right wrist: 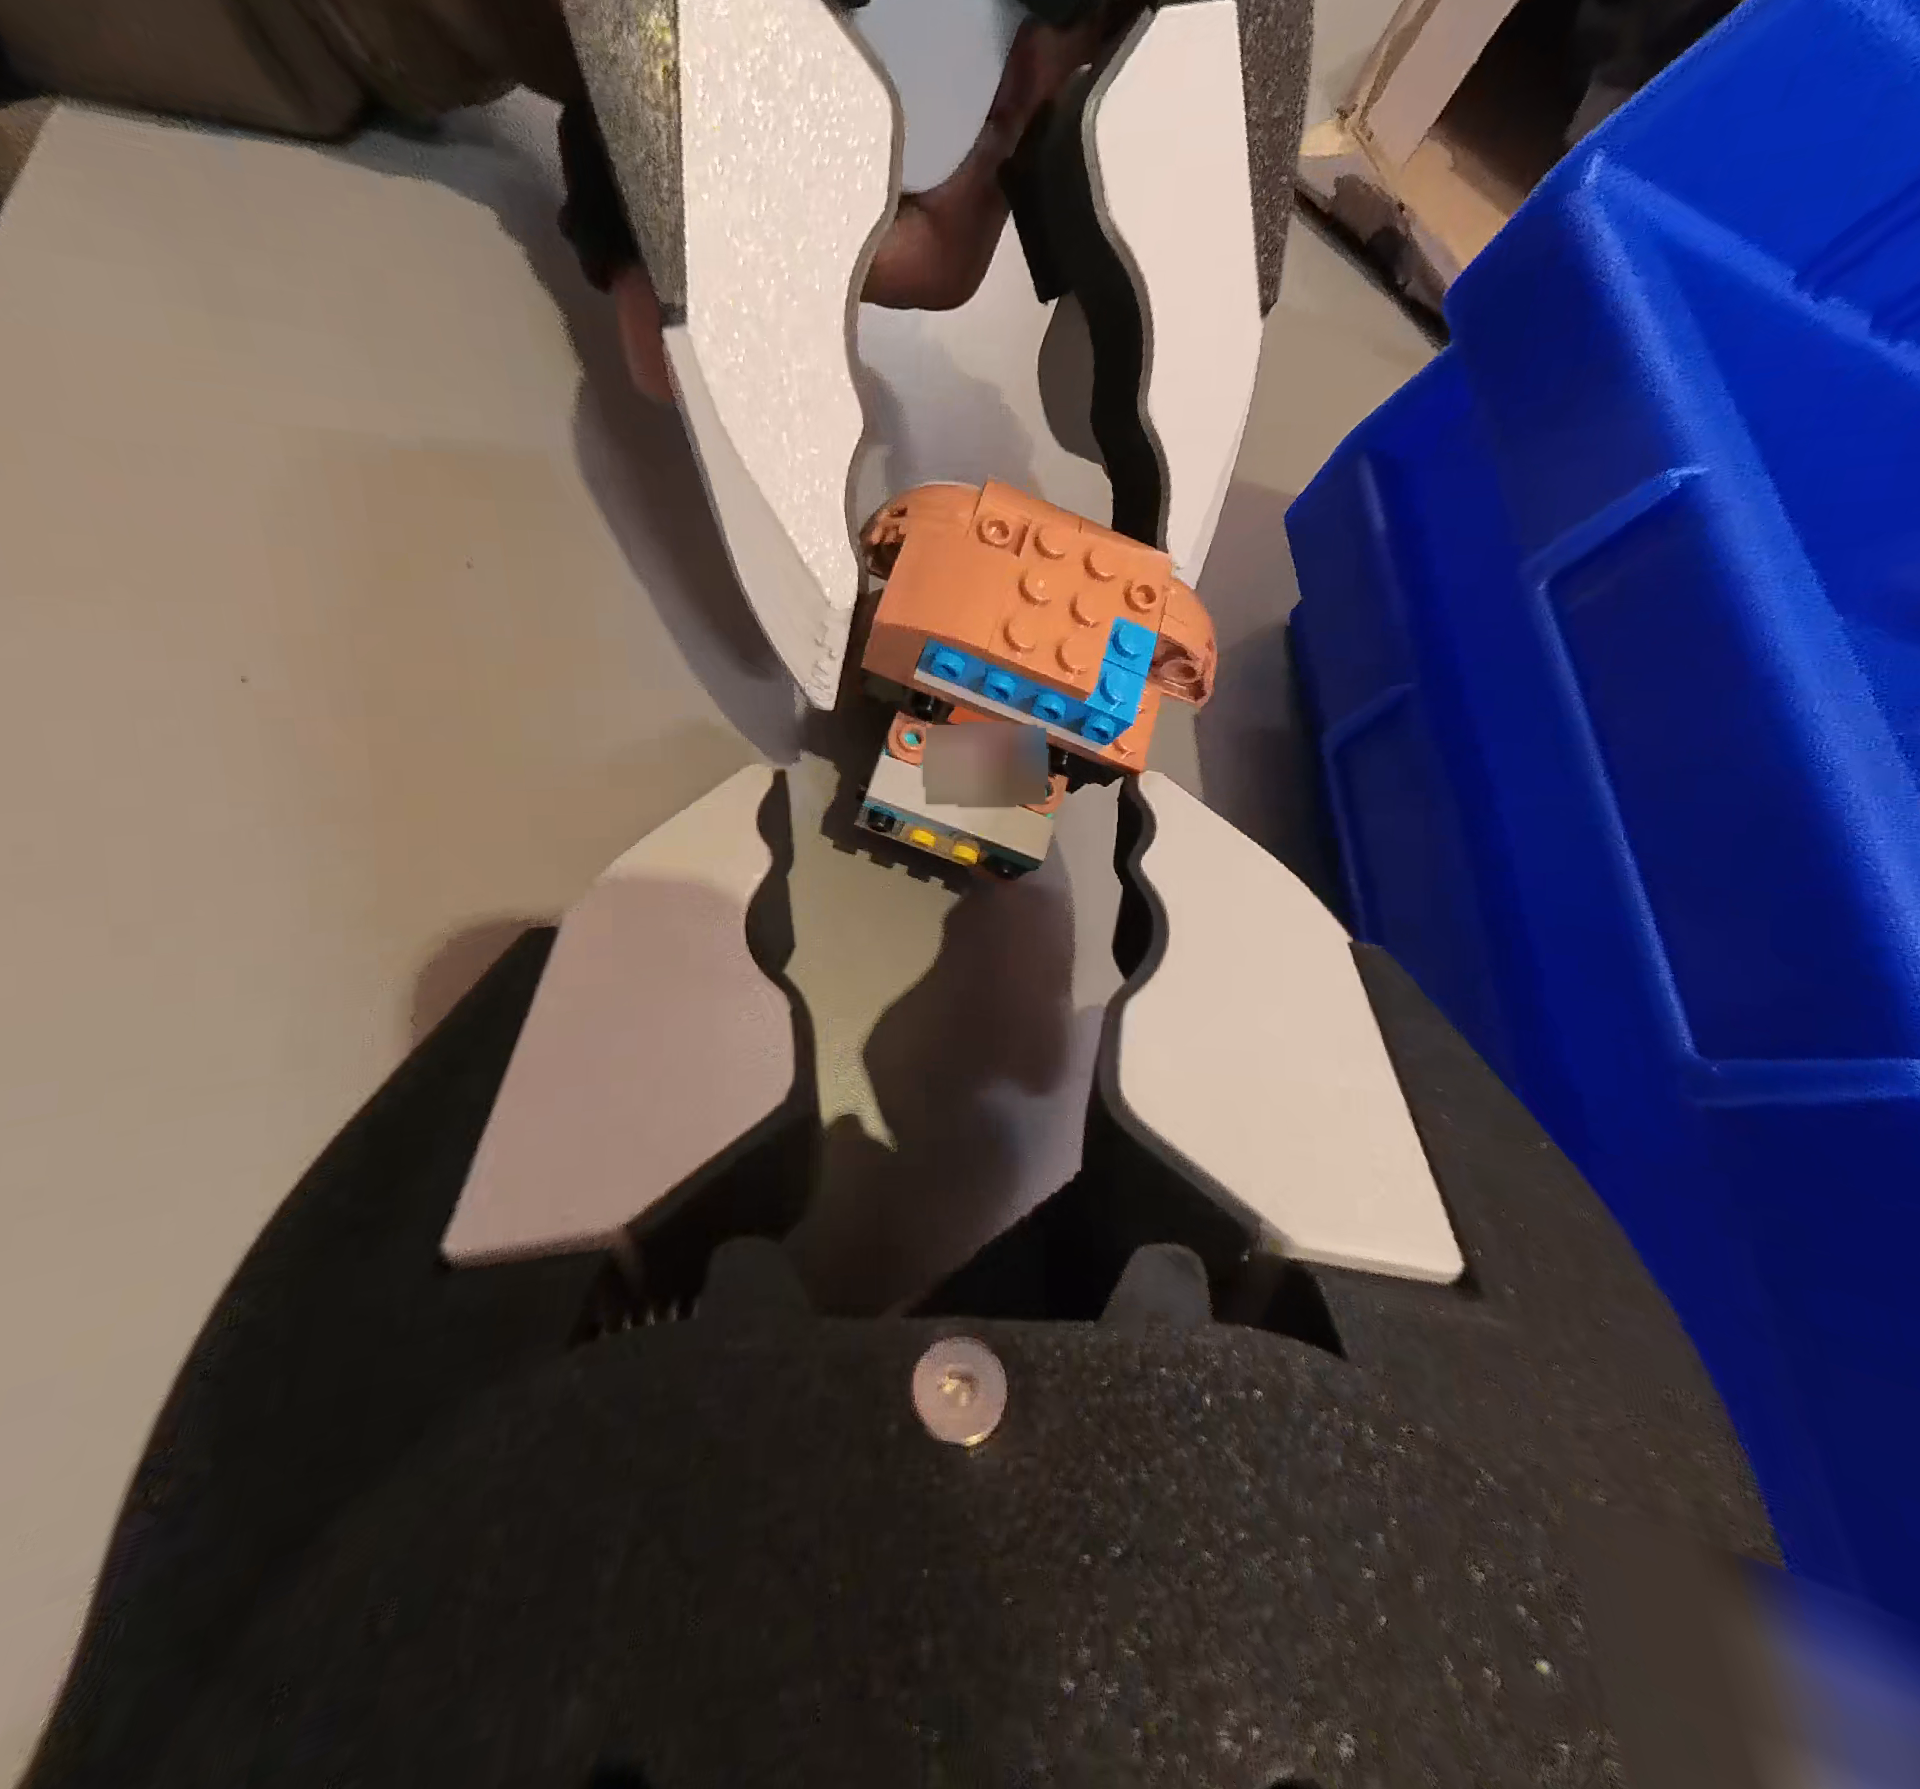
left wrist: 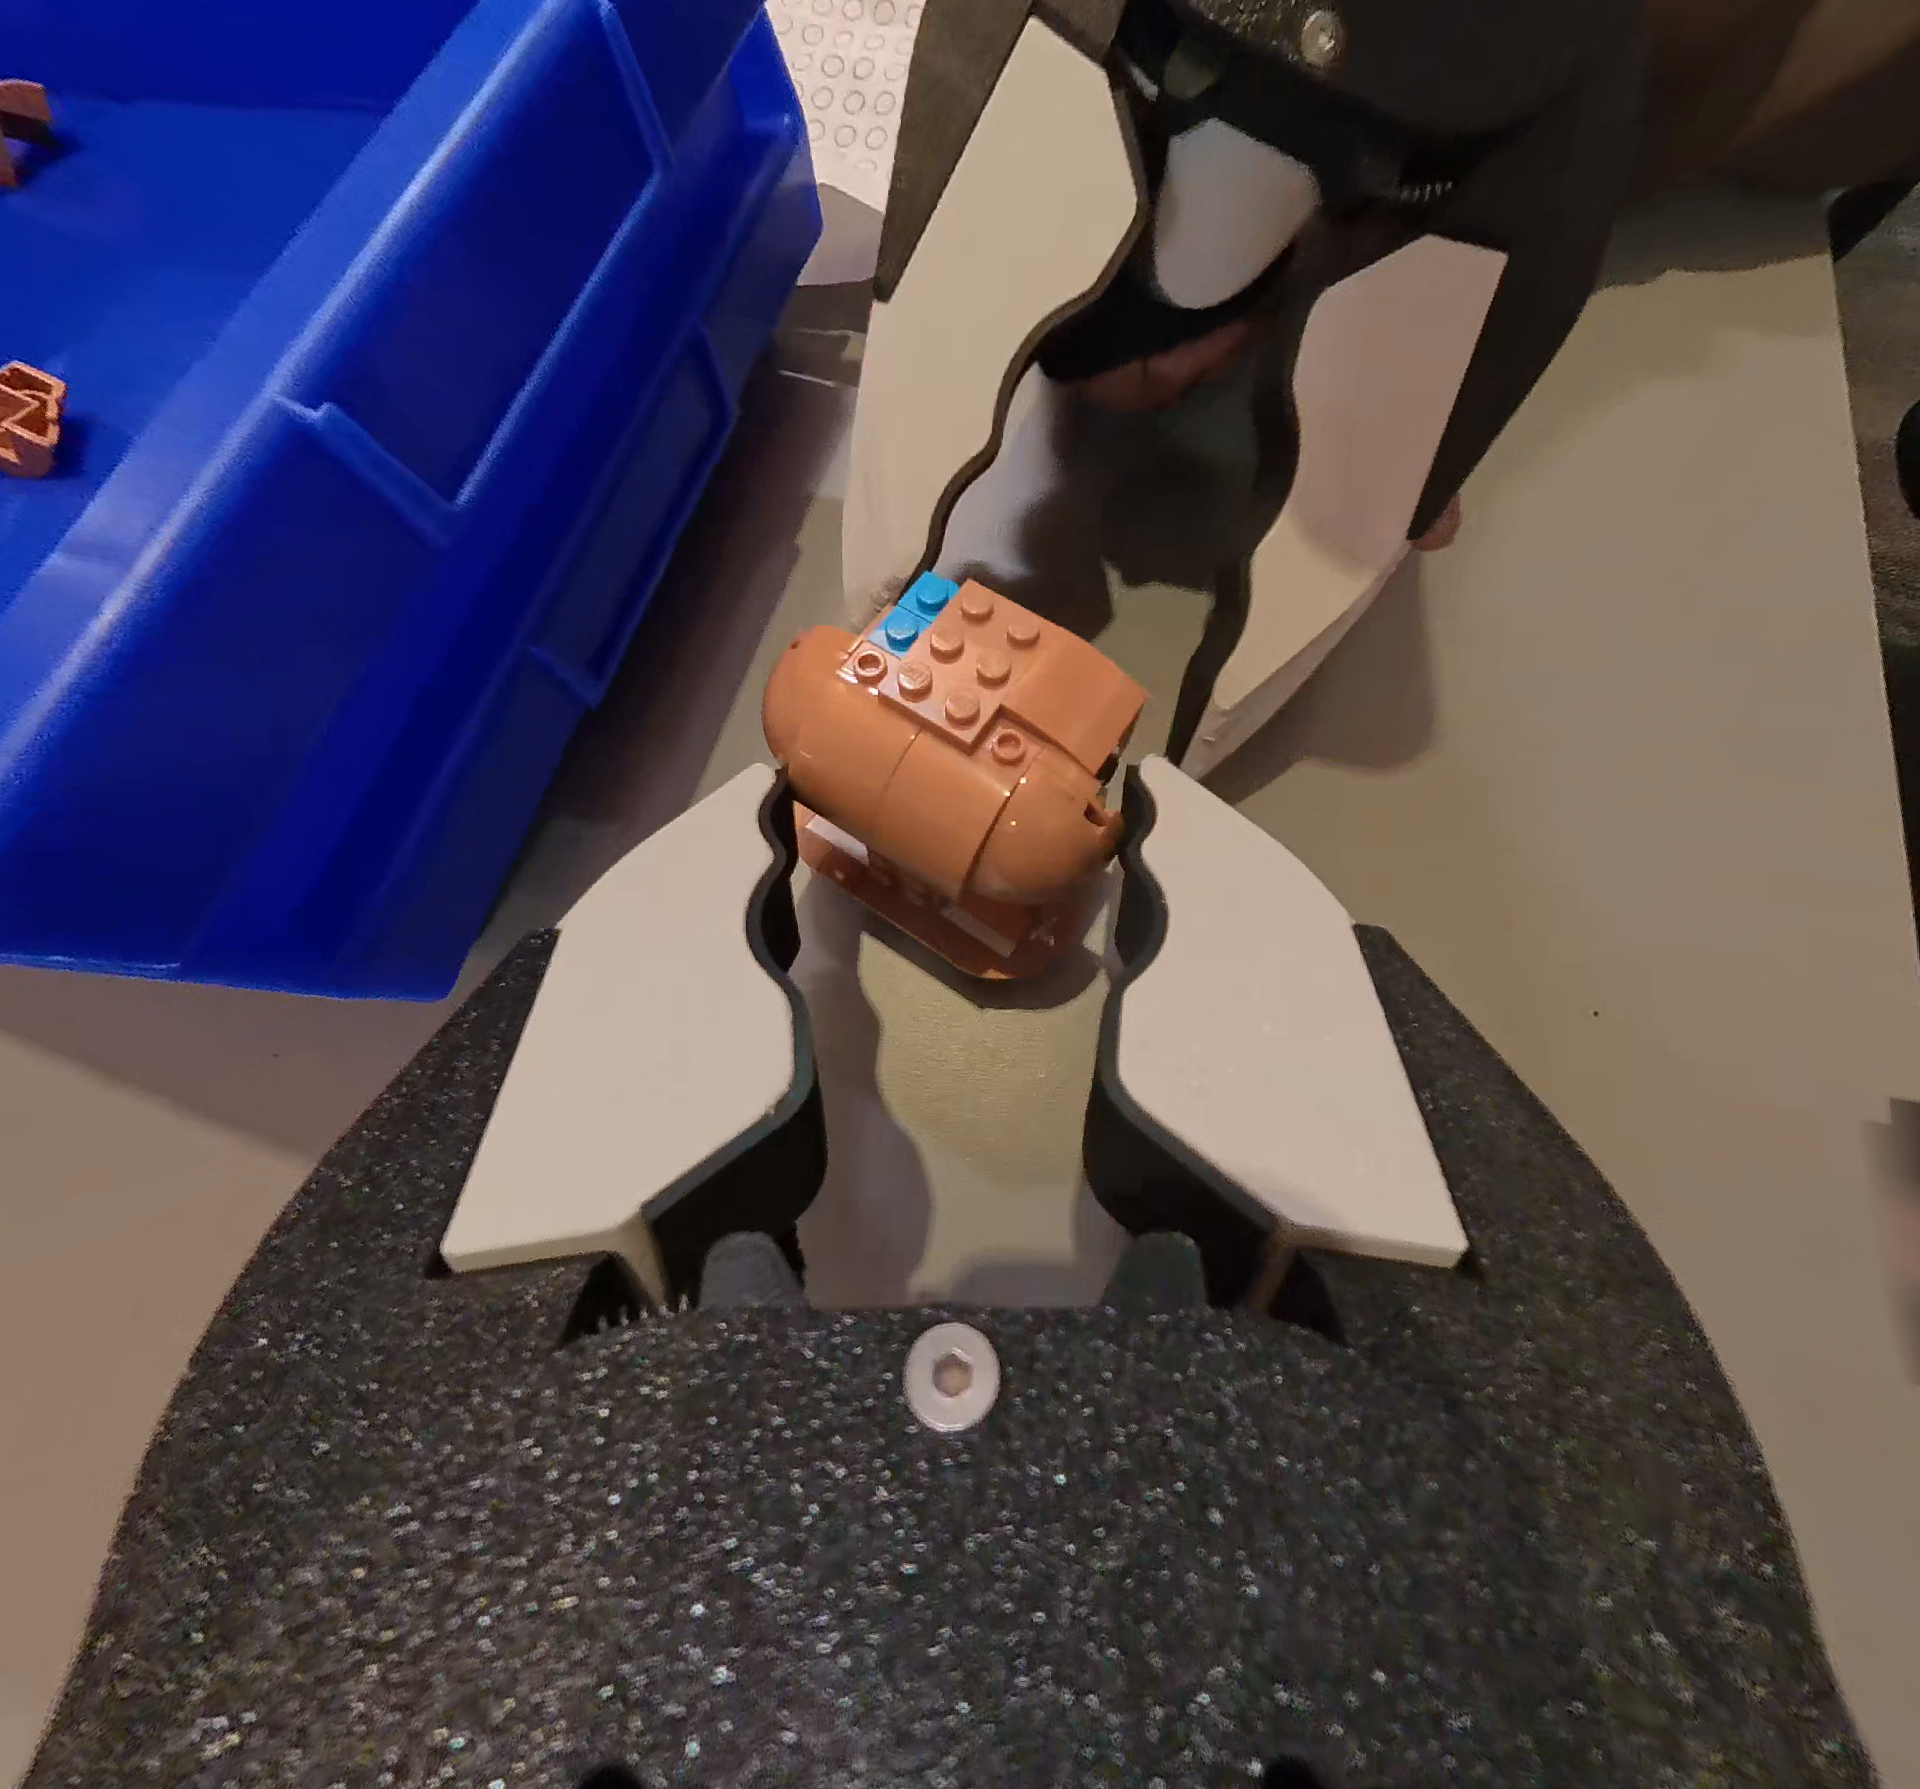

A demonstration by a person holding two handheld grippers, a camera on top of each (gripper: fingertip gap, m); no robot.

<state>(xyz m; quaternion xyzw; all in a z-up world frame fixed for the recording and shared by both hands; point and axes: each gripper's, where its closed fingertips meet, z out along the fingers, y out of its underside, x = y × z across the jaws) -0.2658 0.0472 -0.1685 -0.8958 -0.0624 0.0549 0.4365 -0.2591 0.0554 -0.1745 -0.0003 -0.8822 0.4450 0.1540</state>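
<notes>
- Tilting just above the grey table surface [left wrist: 1455,908] [right wrist: 260,596], the brick model [left wrist: 956,763] [right wrist: 1029,627] has its studded orange-brown top turned up. An L of blue bricks lies along one side of that top. A white and grey lower block with small yellow and black pieces shows in the right wrist view.
- The model is over the inner part of the surface, just beside the long wall of a blue bin. It is well in from the surface's edge that shows at the right of the left wrist view.
- The left gripper [left wrist: 956,783] [right wrist: 997,627] is clenched on the model. Its grey fingertips press the rounded orange-brown sides, one from each side.
- The right gripper [right wrist: 956,789] [left wrist: 1055,674] faces it from the other end and is released. Its jaws are spread to either side of the model's lower block, with a gap showing at one tip. Whether the other tip touches the model I cannot tell.
- A person's hand [left wrist: 1153,378] [right wrist: 935,253] shows behind each gripper's fingers in the opposite view.
- The blue bin [left wrist: 499,389] [right wrist: 1662,700] stands on the surface close to both grippers, its ribbed wall towards them.
- Two small orange-brown bricks [left wrist: 26,420] lie apart on the bin's floor, near the left border of the left wrist view.
- A pale sheet printed with rows of circles [left wrist: 862,25] lies on the surface beyond the bin's far corner.
</notes>
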